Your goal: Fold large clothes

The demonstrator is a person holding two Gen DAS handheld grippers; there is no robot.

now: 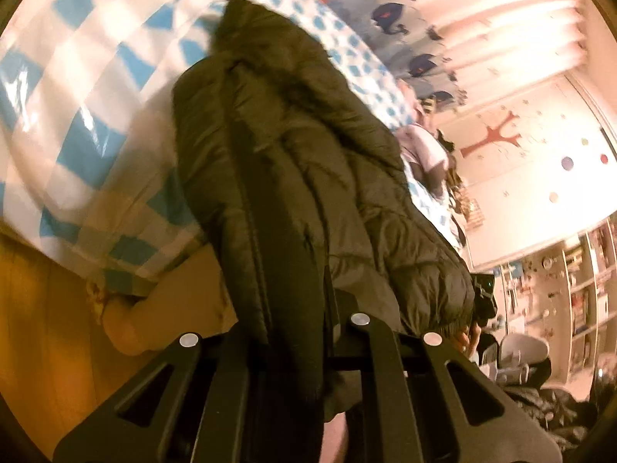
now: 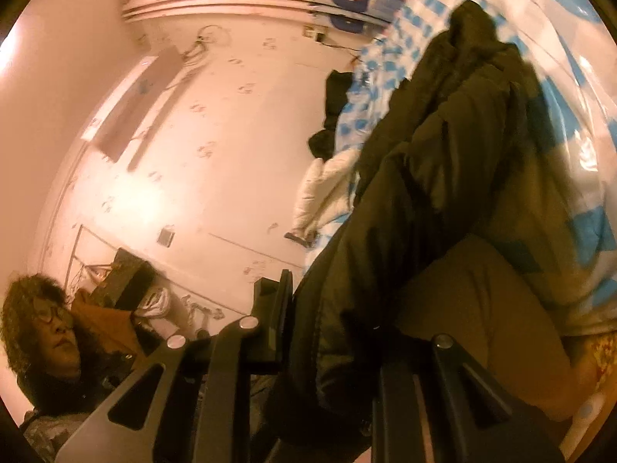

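Observation:
A dark olive padded jacket point(image 1: 293, 162) lies stretched across a bed with a blue-and-white checked cover point(image 1: 77, 88). My left gripper point(image 1: 304, 308) is shut on the jacket's near edge, the cloth bunched between its jaws. In the right wrist view the same jacket point(image 2: 443, 177) runs away over the bed cover point(image 2: 578, 177). My right gripper point(image 2: 331, 308) is shut on another part of its near edge. The fingertips of both grippers are buried in the fabric.
A white padded garment point(image 2: 320, 193) and a black one point(image 2: 331, 112) lie at the bed's far edge. The wooden floor point(image 1: 46, 328) shows below the bed. A person with curly hair point(image 2: 42, 320) sits at lower left. Shelves point(image 1: 578, 289) stand along the wall.

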